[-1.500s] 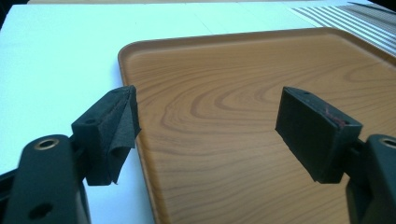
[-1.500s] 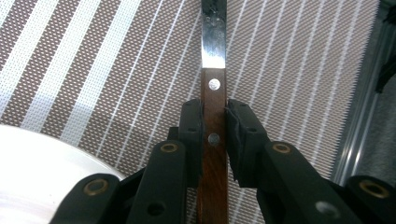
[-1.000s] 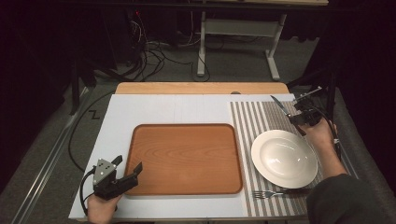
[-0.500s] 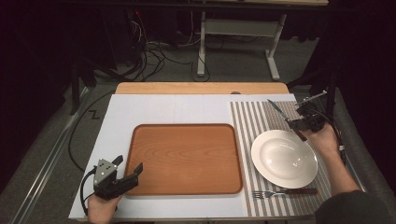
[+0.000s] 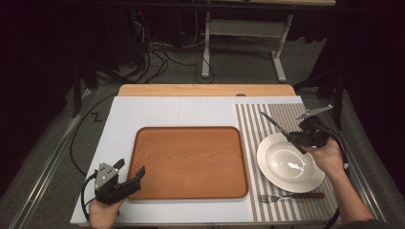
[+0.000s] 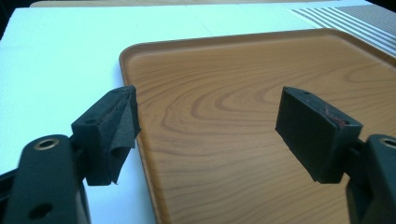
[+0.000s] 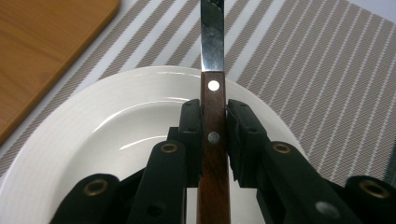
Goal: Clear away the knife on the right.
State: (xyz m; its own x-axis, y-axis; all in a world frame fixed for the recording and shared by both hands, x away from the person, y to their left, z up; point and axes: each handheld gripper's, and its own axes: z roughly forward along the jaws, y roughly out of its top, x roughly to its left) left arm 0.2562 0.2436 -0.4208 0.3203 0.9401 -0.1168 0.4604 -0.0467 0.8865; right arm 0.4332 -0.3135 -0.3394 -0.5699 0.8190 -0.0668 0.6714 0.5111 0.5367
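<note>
Knife: clamped by its wooden handle in my right gripper, blade pointing away from me, held in the air above the far edge of the plate and out over the striped placemat.
Change in the knife: a second ago I had it farther back, over the far right part of the mat beyond the plate; now, in the high view, knife and right gripper sit nearer to me and lower in the picture, at the plate's far right rim.
Right claw: closed hard on the knife handle, one pad on each flat side between the two rivets.
Plate: white, bare, resting on the placemat just right of the tray; it has not shifted.
Fork: lying on the mat at the near side of the plate, apart from it, unmoved.
Left gripper: resting at the near left corner of the tray, unmoved over the last second.
Left claw: wide open, nothing between the pads, the bare wooden tray beyond them.
Meaning for the work: I judge I am carrying the knife to a place setting, probably beside the plate; the lowering and release are still to do.
</note>
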